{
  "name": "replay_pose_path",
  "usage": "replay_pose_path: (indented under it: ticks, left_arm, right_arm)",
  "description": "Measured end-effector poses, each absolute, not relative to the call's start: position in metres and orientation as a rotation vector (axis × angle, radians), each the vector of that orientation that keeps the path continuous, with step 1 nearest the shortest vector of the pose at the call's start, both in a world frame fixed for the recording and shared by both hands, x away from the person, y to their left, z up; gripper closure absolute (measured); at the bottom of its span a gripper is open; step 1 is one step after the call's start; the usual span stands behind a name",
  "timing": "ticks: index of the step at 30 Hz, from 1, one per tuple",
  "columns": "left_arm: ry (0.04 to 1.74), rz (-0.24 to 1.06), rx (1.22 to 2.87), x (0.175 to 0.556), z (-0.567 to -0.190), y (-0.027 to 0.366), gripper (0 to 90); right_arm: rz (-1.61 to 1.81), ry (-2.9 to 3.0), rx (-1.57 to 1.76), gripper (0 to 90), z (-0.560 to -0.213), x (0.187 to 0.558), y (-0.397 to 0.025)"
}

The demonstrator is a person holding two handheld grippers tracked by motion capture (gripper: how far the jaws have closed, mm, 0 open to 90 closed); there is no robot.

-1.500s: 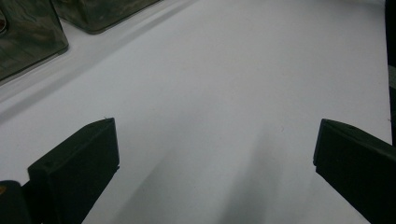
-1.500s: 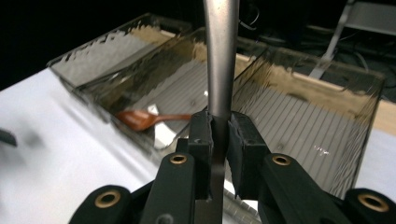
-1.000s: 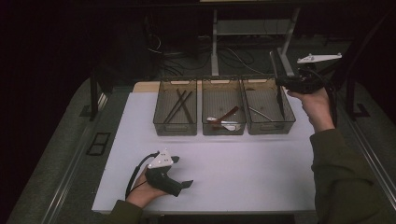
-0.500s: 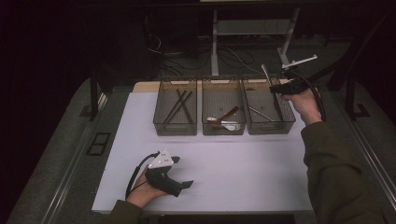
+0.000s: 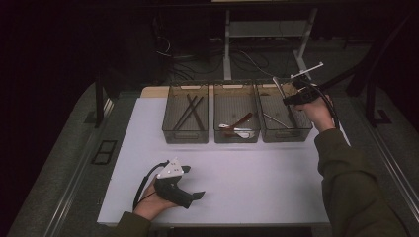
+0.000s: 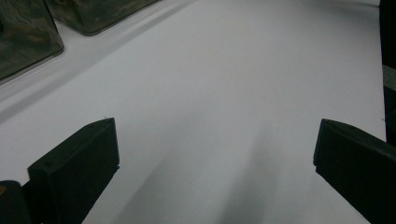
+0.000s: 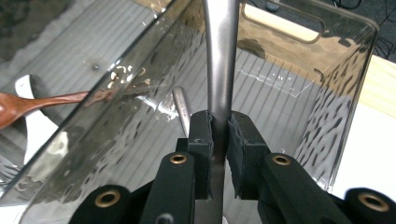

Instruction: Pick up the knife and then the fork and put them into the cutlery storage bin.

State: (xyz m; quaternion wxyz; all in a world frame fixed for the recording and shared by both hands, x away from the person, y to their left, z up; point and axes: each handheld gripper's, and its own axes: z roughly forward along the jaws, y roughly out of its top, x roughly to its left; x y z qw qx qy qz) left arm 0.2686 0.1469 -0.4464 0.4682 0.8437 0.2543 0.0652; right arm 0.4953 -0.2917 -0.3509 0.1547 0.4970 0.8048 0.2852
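Shifted leftward since a second ago: right gripper (image 5: pixel 288 100), now over right bin (image 5: pixel 285 135); left gripper (image 6: pixel 212 154) resting on white mat (image 5: pixel 257 173), jaws wide apart; right clamped on metal utensil (image 7: pixel 219 70) handle.

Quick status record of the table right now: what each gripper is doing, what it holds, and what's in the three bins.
right gripper: shut on a grey metal utensil handle, above the right clear plastic bin
left gripper: open, holding nothing, low over the white table mat
left clear bin: dark sticks
middle clear bin: brown wooden spoon and a white utensil
right bin contents: one metal utensil
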Motion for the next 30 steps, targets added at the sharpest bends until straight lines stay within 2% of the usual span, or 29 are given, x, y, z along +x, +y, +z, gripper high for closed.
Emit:
replay_pose_path:
  ticks: [26, 28, 30]
  left_arm:
    - [0.615, 0.153, 2.068, 0.269, -0.446, 0.147, 0.0]
    - [0.615, 0.153, 2.068, 0.269, -0.446, 0.147, 0.0]
    - [0.615, 0.154, 2.068, 0.269, -0.446, 0.147, 0.0]
  right_arm:
    - [0.62, 2.393, 1.397, 78.5, -0.39, 0.516, -0.265]
    - [0.616, 2.4, 1.403, 82.4, -0.394, 0.517, -0.264]
    - [0.618, 2.385, 1.415, 80.8, -0.394, 0.517, -0.264]
